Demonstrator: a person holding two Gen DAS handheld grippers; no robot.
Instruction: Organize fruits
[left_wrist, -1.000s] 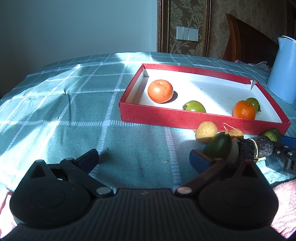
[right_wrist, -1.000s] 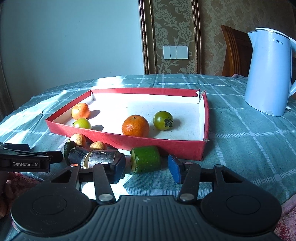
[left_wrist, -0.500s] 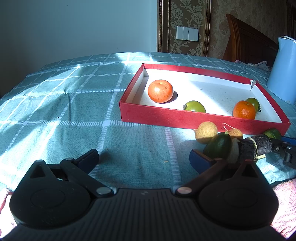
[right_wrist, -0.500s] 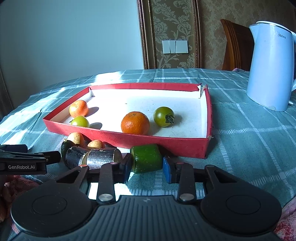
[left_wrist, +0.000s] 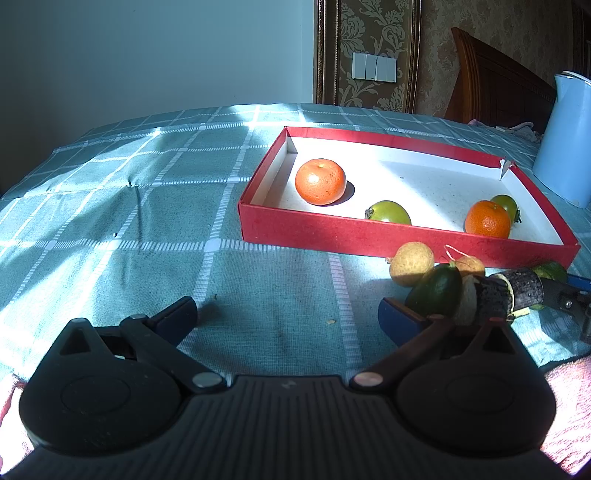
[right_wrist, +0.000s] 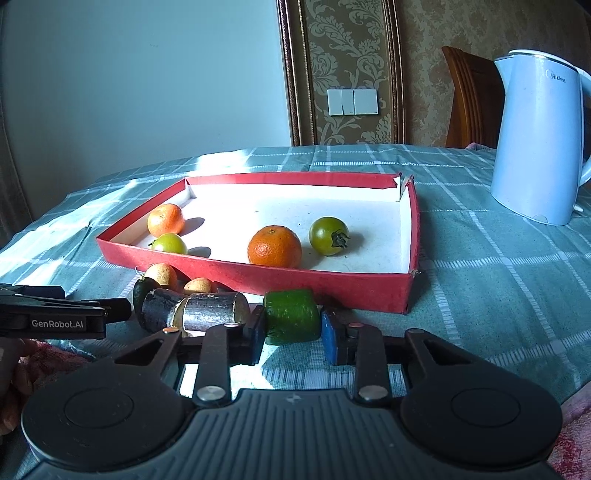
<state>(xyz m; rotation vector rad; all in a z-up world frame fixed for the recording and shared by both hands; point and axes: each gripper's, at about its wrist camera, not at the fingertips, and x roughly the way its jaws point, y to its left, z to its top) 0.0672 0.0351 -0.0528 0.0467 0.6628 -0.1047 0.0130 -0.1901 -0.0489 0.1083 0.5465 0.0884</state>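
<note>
Right tool (right_wrist: 291, 334) closed down narrow onto short green cut cucumber chunk (right_wrist: 291, 317), blue pads touching both sides, chunk on the checked teal bench cloth (right_wrist: 480, 280) just in front of red shallow cardboard tray (right_wrist: 332, 284). Left tool (left_wrist: 288, 317) spread wide, holding nothing, parked over bare cloth left of the tray's near wall.

Tray contents: two oranges, two green tomatoes. Outside, near the tray's front wall: two tan round longans (right_wrist: 162, 275), dark green small cucumber piece (left_wrist: 437, 290), dark bark-skinned sugarcane segment (right_wrist: 195, 314).

Risks, judged:
- Smooth chunk gripped low and near pad tips, likely to squirt out or rotate on lift.
- Sugarcane segment just beside the right tool's inner finger, could get nudged and roll into longans.
- Tray wall directly ahead; low carry would clip the rim and shove the light tray.
- Drop from height could roll the chunk into orange round mandarin (right_wrist: 275, 246) sitting behind that wall.

Versus a second ago: right tool much narrower, gap then wide with chunk loose between the pads, now pinched. Right camera closer and lower to the chunk. Left tool unchanged, fruit in tray unmoved.
</note>
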